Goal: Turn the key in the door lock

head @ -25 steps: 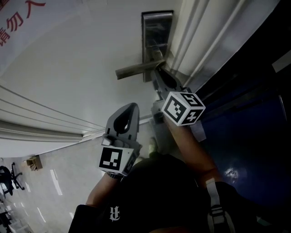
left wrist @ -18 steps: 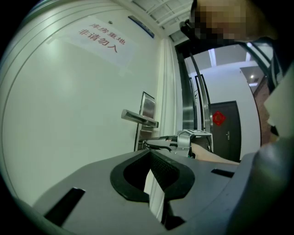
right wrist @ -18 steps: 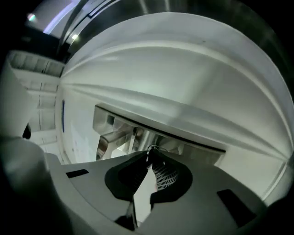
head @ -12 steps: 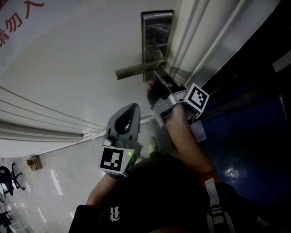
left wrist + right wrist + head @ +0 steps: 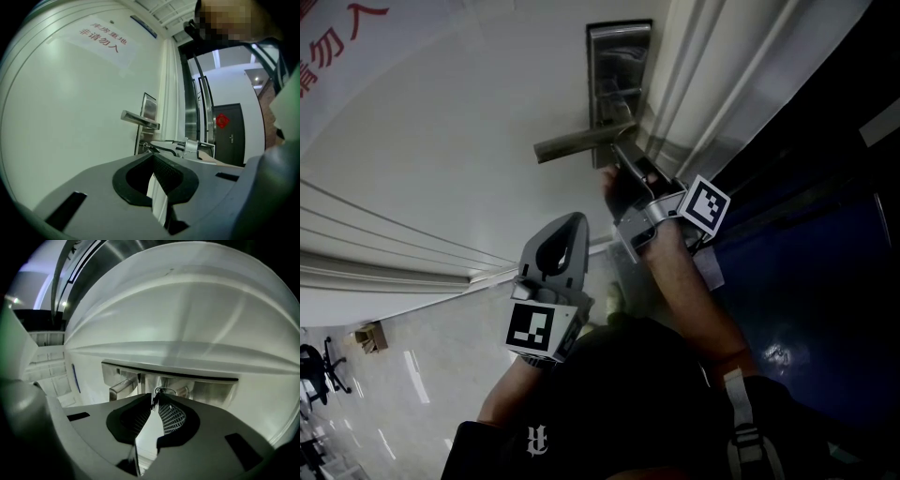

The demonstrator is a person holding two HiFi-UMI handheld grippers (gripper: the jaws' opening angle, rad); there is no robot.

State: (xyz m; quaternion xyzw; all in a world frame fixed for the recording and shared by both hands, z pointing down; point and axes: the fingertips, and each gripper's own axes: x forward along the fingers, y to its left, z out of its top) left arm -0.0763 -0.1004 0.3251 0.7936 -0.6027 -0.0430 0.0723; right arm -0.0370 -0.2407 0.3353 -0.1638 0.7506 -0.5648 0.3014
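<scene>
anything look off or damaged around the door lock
Nothing stands out. The lock plate looks intact, the lever handle is straight, and the right gripper is closed on the key just below the handle.

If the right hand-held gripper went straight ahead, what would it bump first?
The right hand-held gripper is pinching the key, so it would most likely press straight into the metal lock plate on the door.
</scene>
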